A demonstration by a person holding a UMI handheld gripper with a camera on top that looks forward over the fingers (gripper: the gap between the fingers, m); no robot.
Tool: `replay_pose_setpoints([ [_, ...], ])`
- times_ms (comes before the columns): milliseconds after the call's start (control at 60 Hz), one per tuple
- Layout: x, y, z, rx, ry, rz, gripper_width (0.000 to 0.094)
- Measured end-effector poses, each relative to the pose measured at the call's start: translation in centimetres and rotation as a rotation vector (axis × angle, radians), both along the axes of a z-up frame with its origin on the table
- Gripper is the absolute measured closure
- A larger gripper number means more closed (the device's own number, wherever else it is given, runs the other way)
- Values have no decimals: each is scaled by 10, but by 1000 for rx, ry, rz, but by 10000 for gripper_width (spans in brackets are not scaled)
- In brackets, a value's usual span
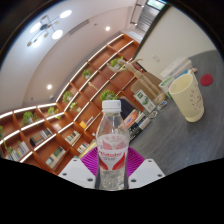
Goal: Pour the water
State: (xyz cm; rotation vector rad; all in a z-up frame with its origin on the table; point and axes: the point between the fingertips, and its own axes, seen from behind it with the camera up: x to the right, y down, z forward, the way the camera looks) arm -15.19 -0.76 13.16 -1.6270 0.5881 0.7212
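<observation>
Gripper view. Tongs (112, 172) closing on a clear plastic water bottle (112, 145), both fingers pressing against its lower body; magenta pads (91, 160) showing at either side of the bottle, just behind its pink label (112, 150). White cap (111, 103) sitting on the bottle's neck, still screwed in place. Bottle standing upright relative to the fingers, rising straight ahead between them; whether its base is resting on anything, not discernible.

Whole scene appearing strongly tilted, the room leaning over to one side. Beyond the bottle and off to the right, a dark grey bench (170, 130) stretching away. On that bench, well apart from the bottle, a pale yellowish cup (187, 97) standing with its open mouth showing; contents of the cup too indistinct to tell. Small light-coloured items (142, 100) lying on the bench between bottle and cup, too small to identify.

Behind the bottle, wooden shelving (60, 115) with lit compartments running across the back wall, holding green potted plants (107, 95) and assorted small objects. Above the shelving, a white ceiling (70, 40) carrying bright light fixtures (57, 33). To the right of the shelving, a plain white wall (175, 35) meeting the far side of the bench.
</observation>
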Motion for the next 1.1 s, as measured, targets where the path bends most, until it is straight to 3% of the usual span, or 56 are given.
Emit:
replay_pose_setpoints([
  [300,87,21,74,130,784,-109,584],
  [683,157,42,78,186,1374,-233,584],
  [883,166,42,67,182,1455,-248,584],
  [1100,149,46,79,151,1344,-200,582],
])
